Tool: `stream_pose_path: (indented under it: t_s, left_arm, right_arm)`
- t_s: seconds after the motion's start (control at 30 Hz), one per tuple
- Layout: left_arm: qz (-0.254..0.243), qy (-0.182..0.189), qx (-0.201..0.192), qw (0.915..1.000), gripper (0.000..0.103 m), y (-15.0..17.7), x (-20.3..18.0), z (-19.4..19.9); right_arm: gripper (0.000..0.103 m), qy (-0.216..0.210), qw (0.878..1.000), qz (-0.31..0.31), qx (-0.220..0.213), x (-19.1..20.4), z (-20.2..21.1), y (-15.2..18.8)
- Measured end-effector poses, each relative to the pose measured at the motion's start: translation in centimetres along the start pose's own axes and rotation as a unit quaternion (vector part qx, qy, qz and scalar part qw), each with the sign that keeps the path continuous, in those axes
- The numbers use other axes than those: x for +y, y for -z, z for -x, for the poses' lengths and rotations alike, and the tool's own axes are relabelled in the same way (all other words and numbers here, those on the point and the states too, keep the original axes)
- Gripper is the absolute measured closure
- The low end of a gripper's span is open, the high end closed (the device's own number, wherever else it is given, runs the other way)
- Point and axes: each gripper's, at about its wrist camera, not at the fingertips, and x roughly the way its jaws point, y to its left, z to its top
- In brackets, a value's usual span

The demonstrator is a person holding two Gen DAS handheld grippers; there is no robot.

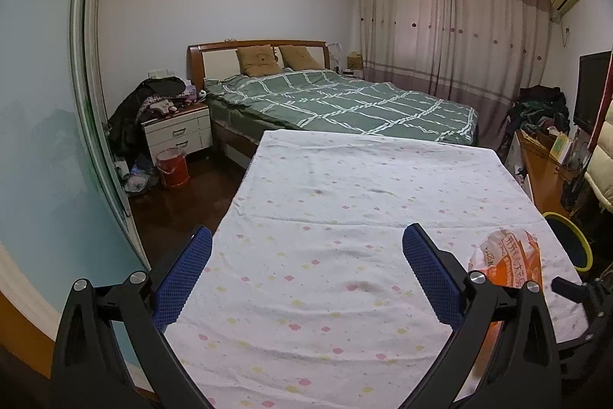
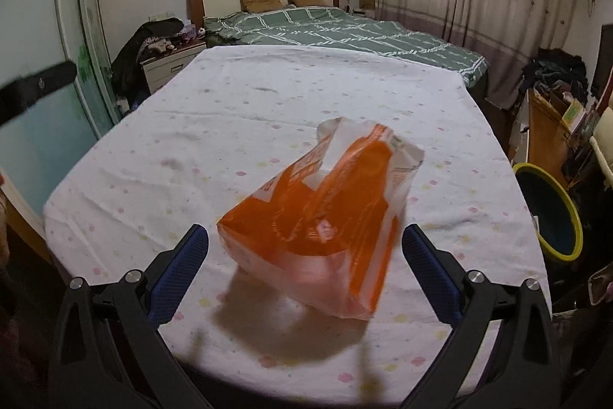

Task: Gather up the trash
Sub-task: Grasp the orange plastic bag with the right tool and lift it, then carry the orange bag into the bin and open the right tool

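Right gripper [image 2: 305, 236], jaws spread and empty, brackets the orange bag [image 2: 322, 217] at twelve o'clock; left gripper [image 1: 306, 236], likewise released, has it at three.

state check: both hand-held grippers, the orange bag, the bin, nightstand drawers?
left hand-held gripper: open, empty, over the table
right hand-held gripper: open, fingers either side of the bag, no visible contact
orange plastic bag: crumpled, lying on the tablecloth
yellow-rimmed bin: uncovered, beside the table
nightstand drawers: shut
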Motion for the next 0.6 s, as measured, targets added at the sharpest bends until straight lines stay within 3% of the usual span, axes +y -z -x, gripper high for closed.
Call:
stream_pose_path:
  t_s: [0.13,0.2,0.23,0.27,0.43,0.6]
  left_arm:
    - [0.002,0.006,0.005,1.0000,0.005,0.2,-0.2,-0.2]
    - [0.002,0.008,0.008,0.9999,0.005,0.3,-0.4,-0.5]
    - [0.001,0.007,0.009,0.9999,0.005,0.3,-0.4,-0.6]
    - [0.001,0.007,0.010,0.9999,0.005,0.3,-0.4,-0.7]
    - [0.000,0.003,0.015,0.9999,0.005,0.3,-0.5,-1.3]
    - [-0.007,0.004,0.021,0.9997,0.005,0.2,-1.5,-1.8]
  right_arm:
    - [0.006,0.002,1.000,-0.002,0.019,0.5,-1.9,0.5]
    - [0.018,-0.001,1.000,-0.004,0.015,0.5,-2.2,0.7]
    - [0.031,-0.006,1.000,-0.007,0.018,0.4,-2.3,0.7]
    - [0.038,-0.014,1.000,-0.012,0.020,0.1,-2.3,0.7]
    - [0.047,-0.034,0.999,-0.024,0.009,-1.3,-1.4,0.7]
    - [0.048,-0.038,0.998,-0.038,-0.014,-3.2,0.4,0.0]
